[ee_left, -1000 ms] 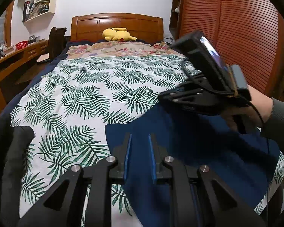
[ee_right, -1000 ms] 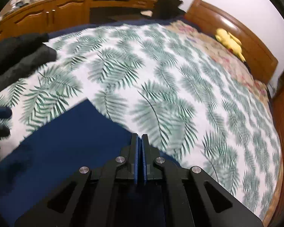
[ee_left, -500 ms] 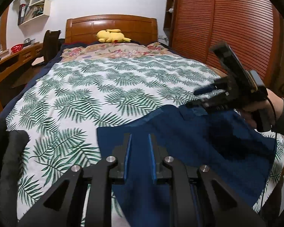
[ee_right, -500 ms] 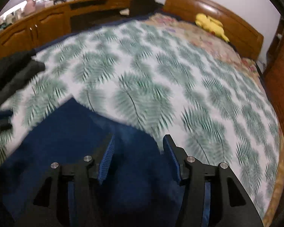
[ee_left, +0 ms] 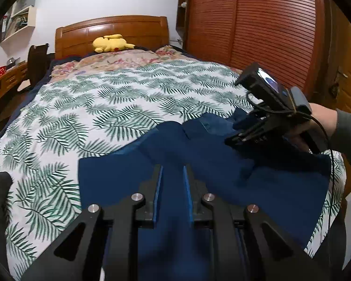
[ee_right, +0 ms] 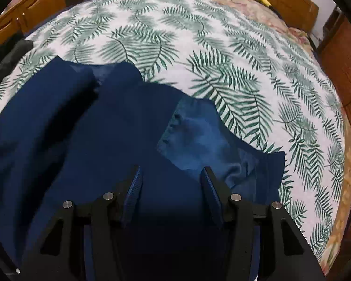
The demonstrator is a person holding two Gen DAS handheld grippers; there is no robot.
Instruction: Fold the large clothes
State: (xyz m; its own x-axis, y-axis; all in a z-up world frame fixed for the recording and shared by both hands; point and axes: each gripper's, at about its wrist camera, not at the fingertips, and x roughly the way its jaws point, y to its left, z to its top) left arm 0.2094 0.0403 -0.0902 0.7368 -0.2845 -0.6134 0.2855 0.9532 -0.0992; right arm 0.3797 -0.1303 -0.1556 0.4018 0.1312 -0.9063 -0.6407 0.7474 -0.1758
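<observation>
A dark blue garment [ee_left: 257, 182] lies spread over the near end of the bed, on a white bedspread [ee_left: 110, 107] printed with green fern leaves. Its cloth is rumpled, with several overlapping folds and a paler patch of the inner side turned up near the middle [ee_right: 194, 138]. One edge runs in an uneven line across the leaf print, and a squared corner of it sits toward the right side of the bed in the right wrist view.

The left gripper [ee_left: 172, 194] hovers low over the near part of the garment. Its jaws stand a little apart, blue pads facing each other, with only a narrow gap between them and no cloth caught in that gap.

The right gripper [ee_right: 173, 192] is held in the person's right hand [ee_left: 320, 119], above the right part of the garment. Its jaws are spread wide and grip nothing; the blue cloth shows between and beneath them. In the left wrist view the same gripper [ee_left: 238, 138] points down toward the folds, with a small lit screen on its top and a black cable looping off behind it.

At the head of the bed a yellow plush toy [ee_left: 111, 43] lies against the wooden headboard [ee_left: 138, 29], just behind a flowered pillow area [ee_left: 119, 58]. A slatted reddish-brown wardrobe [ee_left: 257, 28] stands along the right side of the bed. A dark grey piece of clothing [ee_right: 9, 56] lies at the bed's left edge, well apart from the blue garment's middle.
</observation>
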